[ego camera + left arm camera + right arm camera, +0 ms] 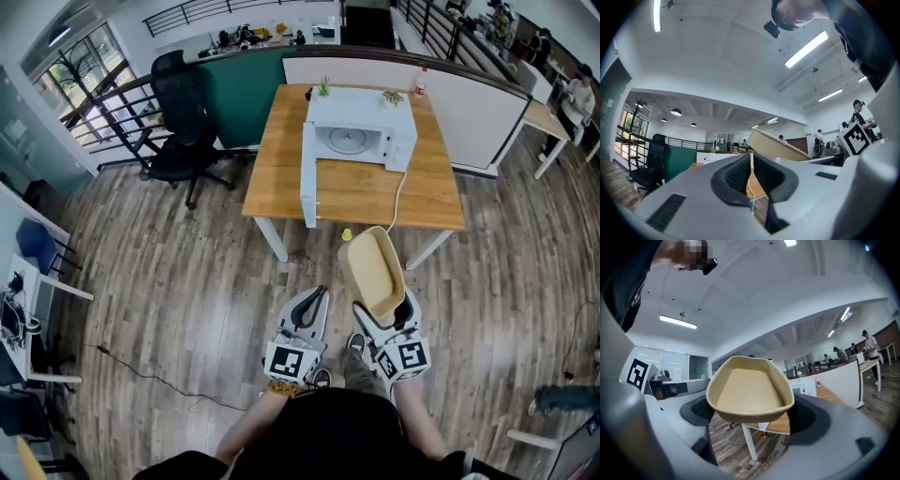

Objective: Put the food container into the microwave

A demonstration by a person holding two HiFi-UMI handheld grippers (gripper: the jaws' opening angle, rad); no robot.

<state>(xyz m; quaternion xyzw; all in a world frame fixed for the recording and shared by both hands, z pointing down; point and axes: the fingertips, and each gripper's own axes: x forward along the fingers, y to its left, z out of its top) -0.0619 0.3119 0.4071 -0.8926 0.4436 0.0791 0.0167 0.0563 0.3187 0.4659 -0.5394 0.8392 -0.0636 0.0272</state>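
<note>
— Container (373, 272) is in your right gripper (382, 317). The jaws close on its near end, and the tan tray sticks out ahead of them with its open side turned toward you.

— Agreed. In the right gripper view your two dark pads (693, 409) sit one on each side of the container (749, 392), pressed against its outer walls just under the rim. Its inside is bare.

— Your left gripper (315, 298) hangs just beside the right one, at about the same height, and carries nothing. In the left gripper view its jaws stand together with only a thin slit between them, and nothing in that slit.

— You can see the container's rim (783, 144) from that view too, off to the right of the left gripper (752, 171) and apart from it.

— Ahead of you the microwave (361, 129) stands on the wooden table (427, 202), well apart from the container. Its door (308, 178) is swung wide open to the left, and the round plate (349, 141) inside shows.

— You stand on the wood floor (187, 281), short of the table's near edge. A white cable (397, 202) runs from the microwave toward that edge, and a small yellow thing (346, 235) lies on the floor just past the container's far tip.

— A black office chair (183, 122) stands left of the table.
</note>
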